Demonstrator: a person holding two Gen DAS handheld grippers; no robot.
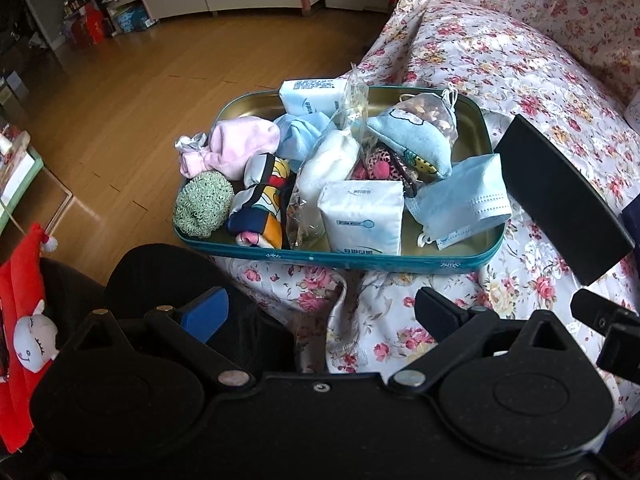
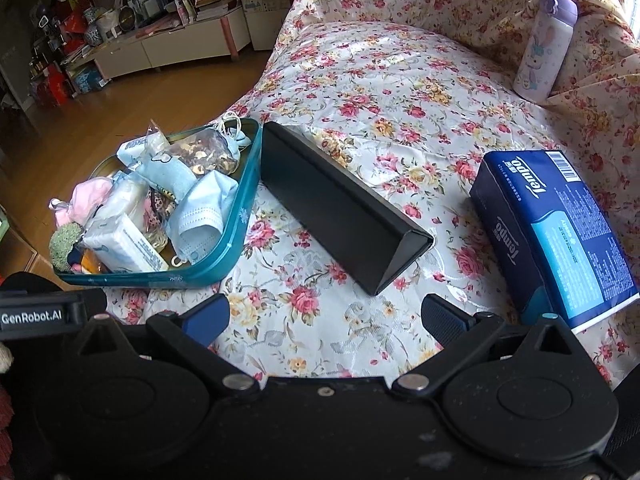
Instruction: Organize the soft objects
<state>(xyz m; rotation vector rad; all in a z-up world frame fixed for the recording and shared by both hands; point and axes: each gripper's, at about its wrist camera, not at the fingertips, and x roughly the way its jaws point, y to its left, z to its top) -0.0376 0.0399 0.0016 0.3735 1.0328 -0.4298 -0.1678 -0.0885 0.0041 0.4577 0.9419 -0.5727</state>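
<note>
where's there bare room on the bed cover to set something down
Bare floral cover lies between the black case and the blue Tempo tissue pack, on the stretch behind them toward the purple bottle, and in front of the right tool. The teal tin is heaped full, and the gap between tin and case is narrow.

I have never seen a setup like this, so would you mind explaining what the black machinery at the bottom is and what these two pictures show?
The black parts are two hand-held grippers, each carrying a camera that looks out along its fingers. One picture comes from the left gripper, the other from the right gripper; both are open and hold nothing. Below lies a flowered bedcover. On it sits a teal tin full of soft things: a blue face mask, a tissue pack, pink cloth. Beside it lie a black case and a blue Tempo tissue pack; a bottle stands behind.
</note>
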